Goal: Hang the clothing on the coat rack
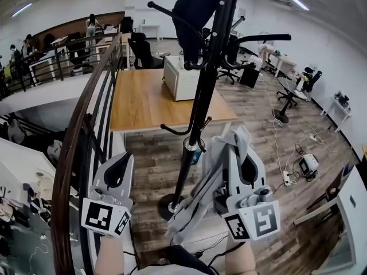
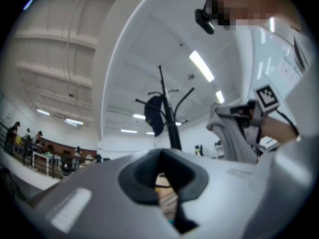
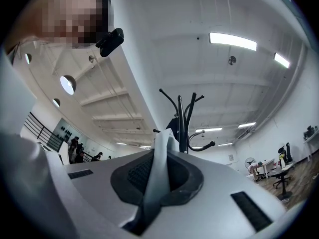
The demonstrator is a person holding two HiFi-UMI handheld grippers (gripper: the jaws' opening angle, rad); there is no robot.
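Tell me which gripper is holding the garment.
The right gripper: a pale grey garment is pinched between its jaws; the left gripper is shut on nothing.

Light grey fabric garment [image 1: 198, 196] hangs limp, pinched in right gripper [image 1: 239, 145], just beside tall black metal coat rack [image 1: 199, 105], upright; dark garment [image 1: 192, 10] already on upper hook

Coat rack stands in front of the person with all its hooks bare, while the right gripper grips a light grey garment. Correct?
Not quite. The hooks are not all bare: the head view shows a dark garment hanging on an upper hook of the coat rack. The rest holds: the right gripper grips the light grey garment.
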